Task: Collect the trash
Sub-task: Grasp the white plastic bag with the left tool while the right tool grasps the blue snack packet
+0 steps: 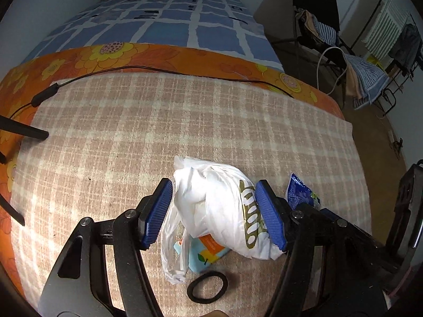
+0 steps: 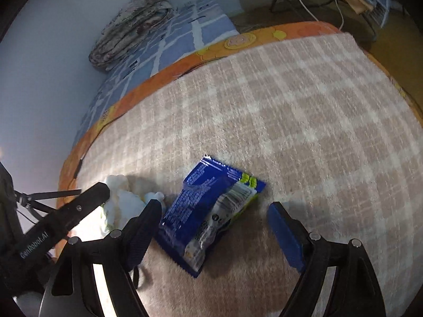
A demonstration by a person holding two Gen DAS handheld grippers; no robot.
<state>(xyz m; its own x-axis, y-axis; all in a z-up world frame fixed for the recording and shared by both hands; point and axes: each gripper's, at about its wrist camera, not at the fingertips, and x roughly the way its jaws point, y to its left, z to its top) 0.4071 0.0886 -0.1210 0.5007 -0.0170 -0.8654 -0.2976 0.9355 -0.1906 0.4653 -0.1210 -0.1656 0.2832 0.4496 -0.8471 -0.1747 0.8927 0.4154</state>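
Observation:
A white plastic bag with gold lettering sits between the blue pads of my left gripper, which is shut on it above the checked blanket. Under the bag lies a light blue and orange carton. A blue snack wrapper lies on the blanket between the wide-open fingers of my right gripper; it also shows in the left wrist view. The white bag shows at the left of the right wrist view.
A black ring lies on the blanket near the bag. A thin black cable runs along the orange flowered sheet. Folded bedding lies at the far end. Chairs with clothes stand to the right.

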